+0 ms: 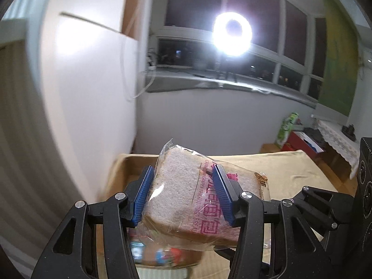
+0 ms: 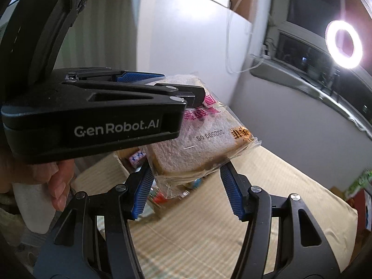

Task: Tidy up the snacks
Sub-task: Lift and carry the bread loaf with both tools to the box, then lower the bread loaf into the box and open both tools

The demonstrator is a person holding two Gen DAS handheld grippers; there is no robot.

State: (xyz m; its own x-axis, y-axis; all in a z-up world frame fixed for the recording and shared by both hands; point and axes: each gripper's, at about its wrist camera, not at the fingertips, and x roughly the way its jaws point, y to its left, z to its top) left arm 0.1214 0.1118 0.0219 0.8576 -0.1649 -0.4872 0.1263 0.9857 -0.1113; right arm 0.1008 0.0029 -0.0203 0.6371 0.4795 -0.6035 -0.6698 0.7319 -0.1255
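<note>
A clear bag of sliced toast bread (image 1: 176, 186) with pink print hangs tilted in the air, held by both grippers. My left gripper (image 1: 183, 195) is shut on it, a blue pad pressed to each side of the loaf. In the right wrist view the bread bag (image 2: 197, 139) has its lower end between the pads of my right gripper (image 2: 186, 193), whose tips press on both sides. Below the bread stands an open cardboard box (image 1: 130, 162) with several blurred snack packs (image 2: 137, 158) inside.
The box rests on a table with a beige cloth (image 1: 290, 169). A white cabinet wall (image 1: 93, 93) stands close on the left. A ring light (image 1: 232, 33) shines at the window. A green pack (image 1: 288, 127) and a red box sit beyond the table. A hand (image 2: 58, 181) holds the left gripper.
</note>
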